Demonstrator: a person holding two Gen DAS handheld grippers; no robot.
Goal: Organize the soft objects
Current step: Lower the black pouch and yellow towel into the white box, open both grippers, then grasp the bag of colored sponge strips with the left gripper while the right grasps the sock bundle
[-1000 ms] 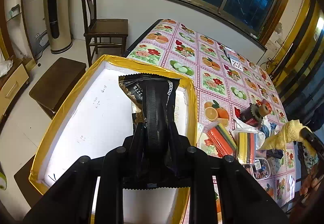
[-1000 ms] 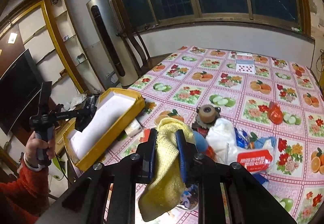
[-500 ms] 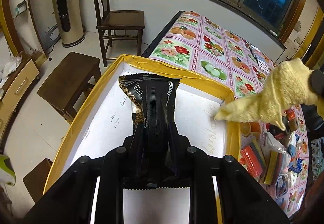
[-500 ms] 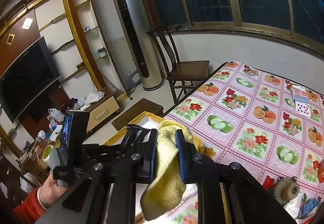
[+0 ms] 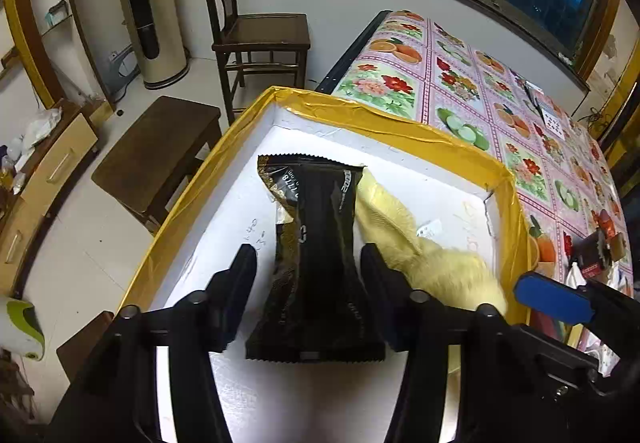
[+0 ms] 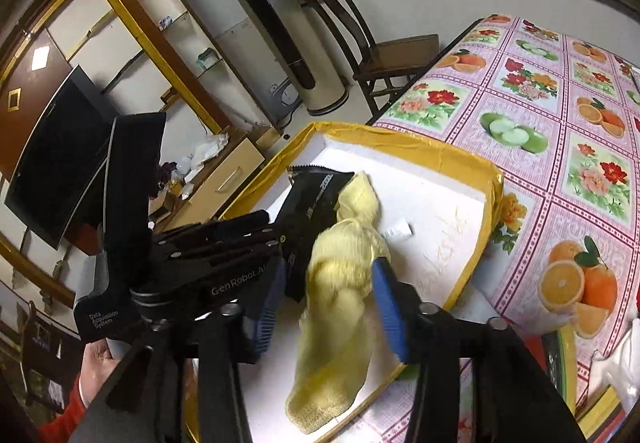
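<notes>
My left tool (image 5: 308, 263) stood wide open over the box (image 5: 400, 129), its two fingers spread clear of the black packet (image 5: 320, 243) lying flat between them on the white floor of that yellow-taped box, the packet's serrated far edge pointing straight ahead of me and no finger touching it. Just to the right of that tool, pressed up against the packet's side, lay the yellow cloth (image 5: 420, 255), with a small white tag (image 5: 430, 229) beside it on the box floor. My right tool (image 6: 328, 295) was parted too, its blue pads (image 6: 386, 301) standing off either side of the cloth (image 6: 340, 283), which lay slack between them, bunched at the far end and trailing back under the tool toward the near rim of the box (image 6: 460, 157); whether the right-hand pad brushed the fabric I could not tell. From that side the packet (image 6: 316, 195) sat ahead and slightly left, partly under the cloth's far end, and my left tool (image 6: 224, 243) came in from the left with my hand (image 6: 96, 357) under its handle. Right of both tools stretched the table (image 6: 560, 115) in its fruit-and-flower cover, and beyond the box stood a wooden chair (image 5: 260, 35).
</notes>
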